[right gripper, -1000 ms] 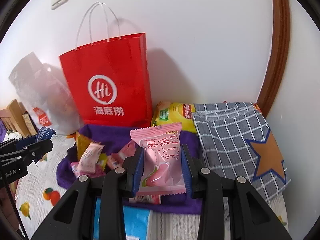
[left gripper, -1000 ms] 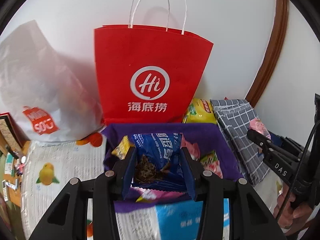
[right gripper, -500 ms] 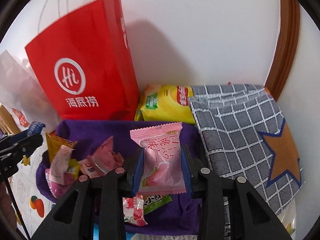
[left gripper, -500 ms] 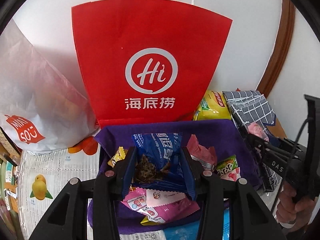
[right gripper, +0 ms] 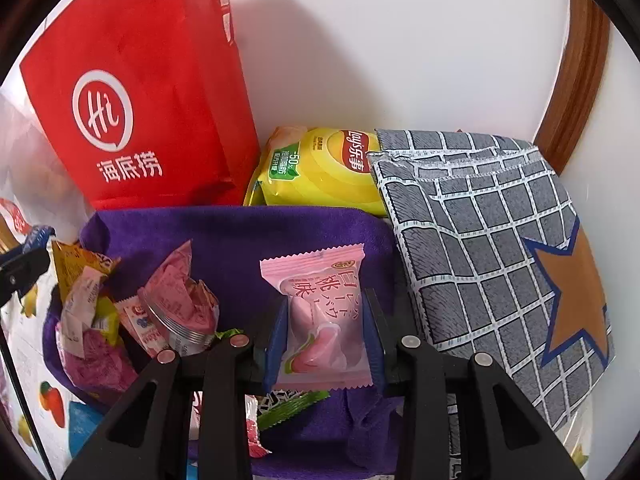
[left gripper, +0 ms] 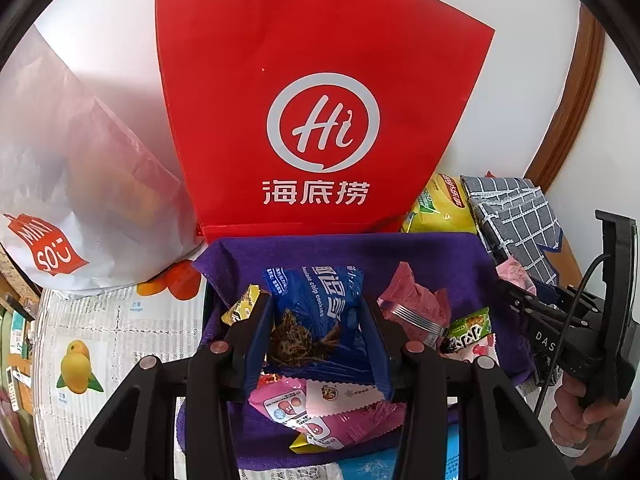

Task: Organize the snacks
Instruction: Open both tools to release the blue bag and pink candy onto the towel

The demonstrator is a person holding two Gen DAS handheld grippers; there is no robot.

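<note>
My left gripper (left gripper: 318, 320) is shut on a blue cookie packet (left gripper: 316, 312), held just above the purple fabric bin (left gripper: 344, 250). Several small snack packets lie inside that bin, among them a pink wrapper (left gripper: 416, 308) and a pink-and-white packet (left gripper: 320, 408). In the right wrist view my right gripper (right gripper: 325, 322) is shut on a pink peach-flavoured snack packet (right gripper: 320, 316), over the right half of the purple bin (right gripper: 240, 232). The right gripper (left gripper: 516, 292) shows at the right edge of the left wrist view, with a hand (left gripper: 580, 412) on its handle.
A red paper bag (left gripper: 320, 120) stands against the white wall behind the bin. A translucent white plastic bag (left gripper: 72, 184) sits to its left. A yellow chip bag (right gripper: 320, 168) and a grey checked cloth bag with a star (right gripper: 500, 248) lie to the right. A fruit-print tablecloth (left gripper: 100, 340) covers the table.
Both grippers have come down and forward toward the purple bin, each keeping its packet. The bin and the red bag now loom larger in both views.
</note>
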